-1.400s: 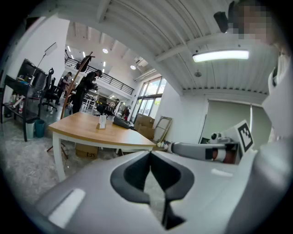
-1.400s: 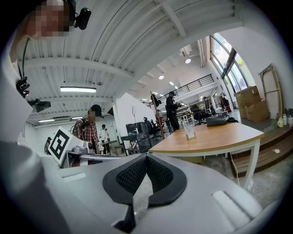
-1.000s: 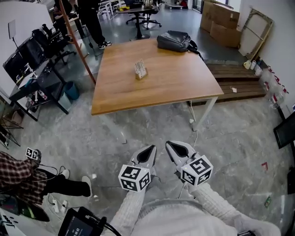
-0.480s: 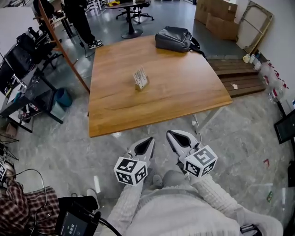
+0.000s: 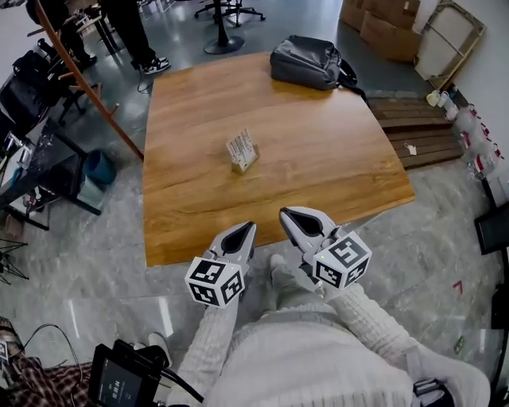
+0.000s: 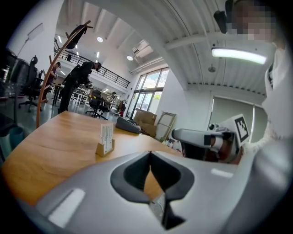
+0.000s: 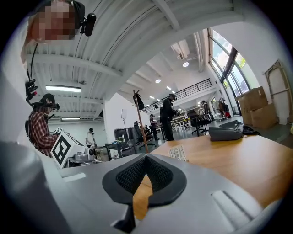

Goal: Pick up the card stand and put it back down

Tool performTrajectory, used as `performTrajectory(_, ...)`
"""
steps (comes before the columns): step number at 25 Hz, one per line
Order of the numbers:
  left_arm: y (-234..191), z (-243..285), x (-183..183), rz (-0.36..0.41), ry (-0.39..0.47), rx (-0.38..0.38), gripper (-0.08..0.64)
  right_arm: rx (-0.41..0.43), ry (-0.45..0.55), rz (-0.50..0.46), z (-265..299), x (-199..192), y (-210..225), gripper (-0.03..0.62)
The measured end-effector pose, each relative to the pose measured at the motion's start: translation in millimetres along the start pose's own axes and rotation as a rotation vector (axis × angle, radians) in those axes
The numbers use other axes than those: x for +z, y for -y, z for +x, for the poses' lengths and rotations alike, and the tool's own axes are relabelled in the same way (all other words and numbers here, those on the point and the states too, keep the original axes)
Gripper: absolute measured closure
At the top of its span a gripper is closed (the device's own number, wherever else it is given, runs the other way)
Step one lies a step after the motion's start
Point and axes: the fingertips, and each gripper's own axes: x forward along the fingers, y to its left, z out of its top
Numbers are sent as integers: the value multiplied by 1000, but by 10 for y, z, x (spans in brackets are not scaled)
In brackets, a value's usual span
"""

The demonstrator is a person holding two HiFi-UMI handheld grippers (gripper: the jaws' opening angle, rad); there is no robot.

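In the head view, a square bench (image 5: 334, 167) with a warm wooden top stands on a grey, glossy floor (image 5: 445, 230) with a stone pattern; the card stand (image 5: 242, 151), a small wooden block with white cards upright in it, sits near the middle of the bench; a dark soft bag (image 5: 306, 62) lies at the far edge, well apart from it; brown cardboard boxes (image 5: 382, 24) stand behind. The left gripper (image 5: 249, 228) and the right gripper (image 5: 285, 213), grey and pointed, hover side by side over the near edge, on white knitted sleeves.

In the left gripper view, the jaws are closed tip to tip with nothing between them; the card stand (image 6: 105, 139) is ahead, to the left of the tips; this low view adds the white ceiling, a long lamp (image 6: 238, 55) and tall windows (image 6: 151, 91).

In the right gripper view, the jaws are also closed and empty; only here do the black pads (image 7: 130, 176) show a fine net texture; the cards appear just over the right jaw; a person in a checked shirt (image 7: 40, 128) stands at the left.
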Motion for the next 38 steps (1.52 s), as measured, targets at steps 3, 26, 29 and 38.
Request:
performTrajectory(3, -304, 283, 198, 4, 17, 23, 551, 11, 7, 1, 337, 154, 309, 594)
performTrajectory(26, -1471, 1254, 347, -68, -98, 114, 529, 59, -105, 116, 1366, 89, 1031, 594)
performTrajectory(29, -1582, 1305, 269, -68, -138, 109, 498, 54, -114, 133, 1466, 27, 1042, 594)
performTrajectory(38, -1885, 1513, 46, 9, -258, 139, 397, 29, -129, 190, 1569, -151, 1221, 594)
